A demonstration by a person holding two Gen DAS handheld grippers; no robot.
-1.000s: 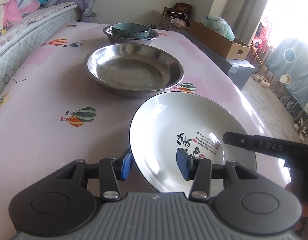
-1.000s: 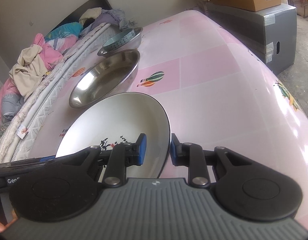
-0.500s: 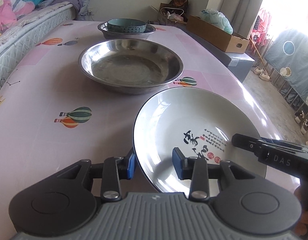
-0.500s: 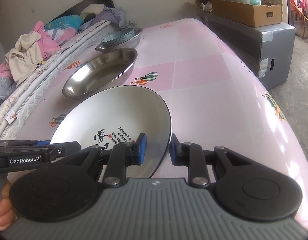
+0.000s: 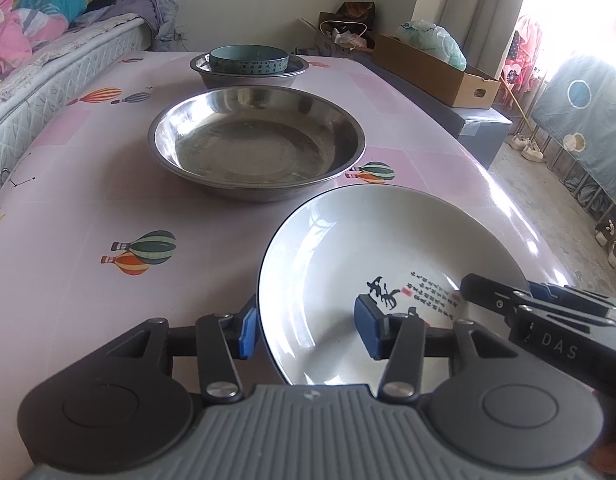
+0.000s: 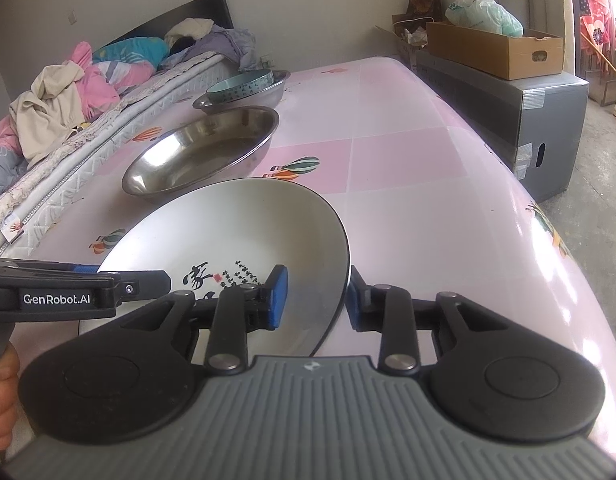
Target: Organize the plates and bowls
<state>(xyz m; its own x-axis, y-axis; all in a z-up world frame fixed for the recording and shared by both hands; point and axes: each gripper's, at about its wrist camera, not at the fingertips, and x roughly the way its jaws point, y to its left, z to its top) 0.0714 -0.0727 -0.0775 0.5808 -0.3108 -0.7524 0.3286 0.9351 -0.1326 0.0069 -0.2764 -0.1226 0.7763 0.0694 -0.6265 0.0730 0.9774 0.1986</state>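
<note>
Straddling white plate (image 5: 372,252) rim lower right: left gripper (image 5: 306,330) jaws spread, unclamped; right gripper (image 6: 314,296) likewise; steel basin (image 5: 256,142) center frame.

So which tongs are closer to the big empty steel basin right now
Left, by a narrow margin. The left tongs straddle the white plate's left rim, the side toward the steel basin. The right tongs straddle its right rim, with the plate between them and the basin.
</note>
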